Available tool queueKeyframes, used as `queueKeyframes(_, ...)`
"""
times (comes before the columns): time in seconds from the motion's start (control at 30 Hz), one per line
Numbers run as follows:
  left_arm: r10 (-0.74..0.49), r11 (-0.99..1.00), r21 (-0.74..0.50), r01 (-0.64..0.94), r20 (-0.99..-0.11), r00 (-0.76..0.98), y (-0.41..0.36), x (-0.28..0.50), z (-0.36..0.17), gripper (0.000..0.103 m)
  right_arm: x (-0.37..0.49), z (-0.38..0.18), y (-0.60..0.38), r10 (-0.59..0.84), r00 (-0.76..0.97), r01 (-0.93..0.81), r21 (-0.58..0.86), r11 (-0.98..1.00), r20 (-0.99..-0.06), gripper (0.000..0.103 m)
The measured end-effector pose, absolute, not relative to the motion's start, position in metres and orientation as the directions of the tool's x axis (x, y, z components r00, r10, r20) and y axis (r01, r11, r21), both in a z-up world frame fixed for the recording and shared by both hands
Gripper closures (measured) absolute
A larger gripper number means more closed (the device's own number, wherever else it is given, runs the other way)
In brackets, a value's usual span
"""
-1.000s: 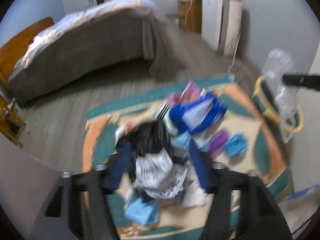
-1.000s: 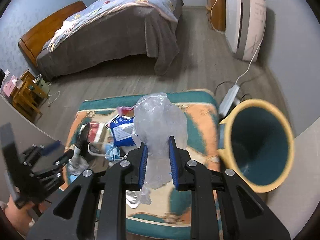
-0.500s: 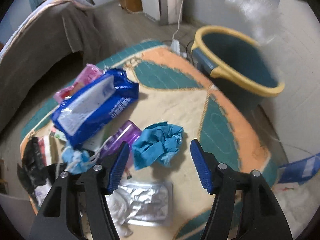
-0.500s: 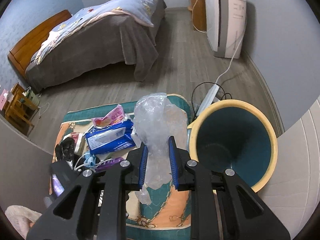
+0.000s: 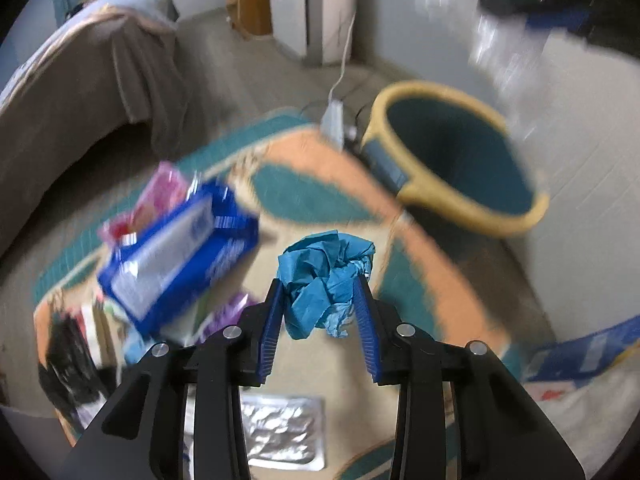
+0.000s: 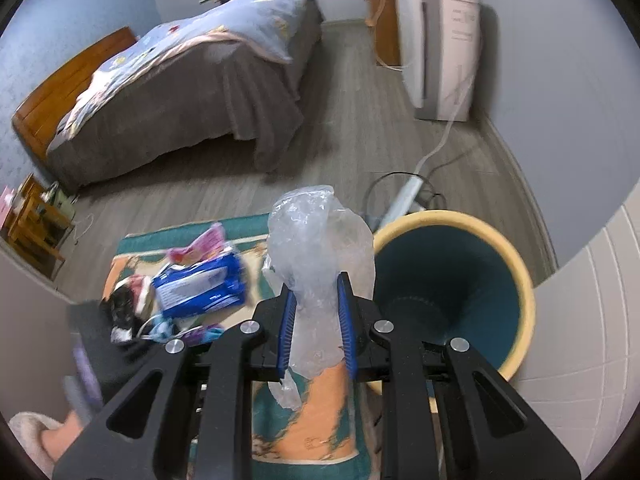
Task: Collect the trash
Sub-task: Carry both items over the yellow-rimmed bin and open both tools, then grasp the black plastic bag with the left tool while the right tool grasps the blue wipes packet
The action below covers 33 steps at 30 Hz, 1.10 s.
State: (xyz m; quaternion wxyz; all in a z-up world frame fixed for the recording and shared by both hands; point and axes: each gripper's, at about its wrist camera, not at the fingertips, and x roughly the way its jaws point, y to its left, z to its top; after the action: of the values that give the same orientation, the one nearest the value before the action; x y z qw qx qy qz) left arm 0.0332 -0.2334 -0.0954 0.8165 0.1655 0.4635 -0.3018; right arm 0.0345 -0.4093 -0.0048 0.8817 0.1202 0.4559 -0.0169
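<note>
My left gripper (image 5: 320,286) is shut on a crumpled blue paper ball (image 5: 324,280) and holds it above the rug. My right gripper (image 6: 316,284) is shut on a crumpled clear plastic bag (image 6: 316,248), just left of the teal bin with a yellow rim (image 6: 516,280). The bin also shows in the left wrist view (image 5: 532,204), ahead and to the right. The right gripper with its bag shows blurred at the top right of the left wrist view (image 5: 532,8). A blue wipes pack (image 5: 176,256) (image 6: 200,286), a pink wrapper (image 5: 160,196) and a silver foil packet (image 5: 280,432) lie on the rug.
The patterned orange and teal rug (image 5: 420,248) lies on a grey wood floor. A bed with a brown cover (image 6: 192,92) stands behind. A white appliance (image 6: 436,40) and a power strip with cord (image 6: 404,196) are beside the bin. More litter lies at the rug's left (image 5: 72,352).
My left gripper was open above the blue paper ball; it has closed on it and lifted it. My right gripper carried the plastic bag further toward the bin.
</note>
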Motion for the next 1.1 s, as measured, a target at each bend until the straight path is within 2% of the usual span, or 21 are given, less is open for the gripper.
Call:
queueKeyframes(0.13, -0.398, 0.717, -0.006, 0.697, -0.825, 0.402, -0.263, 0.044, -0.07, 0.066, 0.032, -0.017, -0.461, 0.031, 0.582, 0.255, 0.218, 0.942, -0.813, 0.083)
queueKeyframes(0.3, -0.461, 0.667, -0.057, 0.743, -0.815, 0.352, -0.314, 0.061, -0.067, 0.065, 0.026, -0.057, -0.519, -0.012, 0.53, 0.433, 0.258, 0.864, -0.848, 0.083)
queueKeyframes(0.47, -0.478, 0.62, -0.041, 0.784, -0.812, 0.336, -0.363, 0.065, -0.078, 0.061, 0.03, -0.07, -0.53, -0.025, 0.512, 0.475, 0.258, 0.841, -0.859, 0.082)
queueKeyframes(0.57, -0.474, 0.607, -0.02, 0.794, -0.811, 0.342, -0.379, 0.067, -0.082, 0.052, 0.031, -0.066, -0.529, -0.044, 0.526, 0.479, 0.252, 0.841, -0.849, 0.074)
queueKeyframes(0.6, -0.474, 0.61, -0.018, 0.793, -0.81, 0.346, -0.382, 0.067, -0.083, 0.049, 0.031, -0.066, -0.53, -0.05, 0.527, 0.48, 0.248, 0.842, -0.848, 0.064)
queueKeyframes(0.63, -0.478, 0.614, -0.018, 0.789, -0.804, 0.353, -0.382, 0.067, -0.082, 0.042, 0.03, -0.066, -0.531, -0.056, 0.528, 0.482, 0.245, 0.841, -0.847, 0.05)
queueKeyframes(0.67, -0.484, 0.615, -0.022, 0.788, -0.799, 0.356, -0.381, 0.067, -0.08, 0.036, 0.028, -0.066, -0.532, -0.063, 0.529, 0.485, 0.241, 0.84, -0.846, 0.045)
queueKeyframes(0.77, -0.49, 0.636, -0.024, 0.772, -0.785, 0.379, -0.371, 0.067, -0.073, 0.026, 0.026, -0.065, -0.535, -0.065, 0.534, 0.5, 0.252, 0.829, -0.843, 0.039)
queueKeyframes(0.83, -0.496, 0.653, -0.04, 0.756, -0.778, 0.387, -0.359, 0.068, -0.067, 0.02, 0.025, -0.064, -0.536, -0.065, 0.538, 0.507, 0.261, 0.821, -0.84, 0.026)
queueKeyframes(0.9, -0.491, 0.682, -0.045, 0.73, -0.768, 0.412, -0.343, 0.068, -0.059, 0.013, 0.026, -0.061, -0.532, -0.062, 0.549, 0.5, 0.269, 0.823, -0.833, 0.019)
queueKeyframes(1.03, -0.457, 0.729, -0.019, 0.684, -0.758, 0.466, -0.312, 0.069, -0.043, 0.01, 0.031, -0.051, -0.518, -0.048, 0.571, 0.472, 0.28, 0.836, -0.819, 0.006)
queueKeyframes(1.1, -0.443, 0.751, -0.009, 0.66, -0.747, 0.495, -0.29, 0.069, -0.03, 0.009, 0.035, -0.045, -0.507, -0.043, 0.578, 0.454, 0.277, 0.847, -0.815, 0.006)
